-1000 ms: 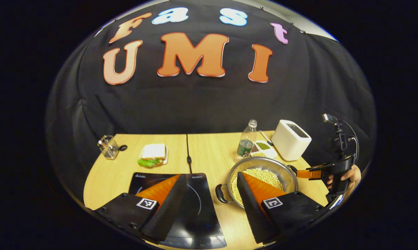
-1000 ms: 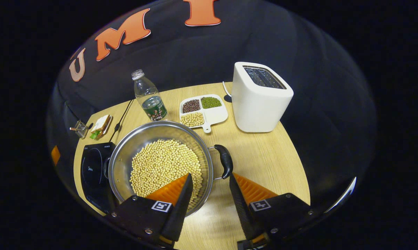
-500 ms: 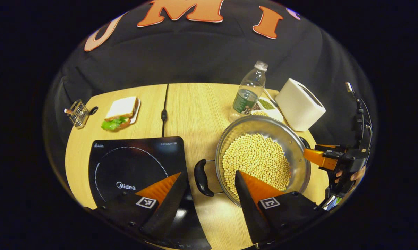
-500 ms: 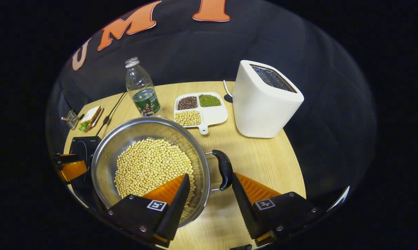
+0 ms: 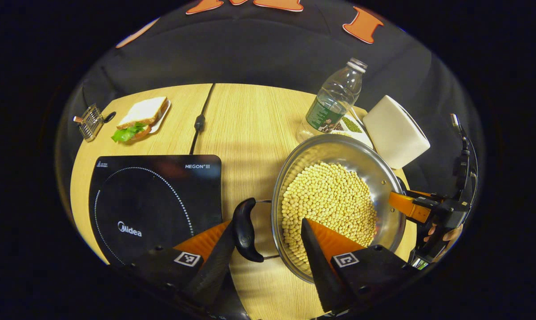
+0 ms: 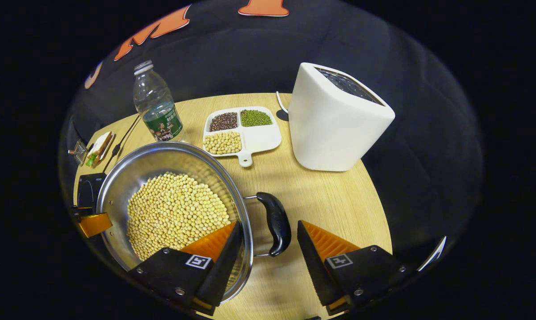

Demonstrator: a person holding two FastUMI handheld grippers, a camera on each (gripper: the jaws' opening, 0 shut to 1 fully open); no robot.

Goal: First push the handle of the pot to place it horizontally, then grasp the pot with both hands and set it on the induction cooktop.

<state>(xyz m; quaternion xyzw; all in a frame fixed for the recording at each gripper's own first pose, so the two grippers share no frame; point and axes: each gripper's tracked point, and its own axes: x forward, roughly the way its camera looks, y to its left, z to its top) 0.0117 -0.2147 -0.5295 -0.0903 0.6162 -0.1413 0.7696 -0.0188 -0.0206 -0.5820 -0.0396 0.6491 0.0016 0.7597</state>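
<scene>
Pot (image 5: 339, 155): steel, filled with pale beans (image 5: 328, 204); it stands on the desk (image 5: 250, 124) just beside the induction cooktop (image 5: 152, 200), not on it.
Left handle (image 5: 244, 230): black grip on the pot's cooktop side; it lies between your left fingers, close against the outer one.
Right handle (image 6: 274, 222): black grip on the pot's far side from the cooktop; it lies between your right fingers.
Left gripper (image 5: 268, 249): your fingers are spread, one over the cooktop's near corner and one over the beans; whether the outer finger touches the grip you cannot tell.
Right gripper (image 6: 268, 253): your fingers are spread, one over the pot's rim and one over bare desk; neither presses the grip. In the left gripper view this gripper (image 5: 421, 209) shows at the pot's far rim, with a hand (image 5: 448, 233) behind it.
Induction cooktop: flat black slab near the desk's left edge, its ring bare.
Bottle (image 6: 156, 109): clear, upright, just behind the pot.
Sectioned dish (image 6: 243, 131): white, holding dark, green and pale beans, between bottle and toaster.
Toaster (image 6: 334, 120): white, near the desk's right rear edge.
Sandwich (image 5: 141, 116): on a small plate near the rear left corner, beside a small wire basket (image 5: 89, 126).
Cable (image 5: 201, 120): runs from the rear edge toward the cooktop.
</scene>
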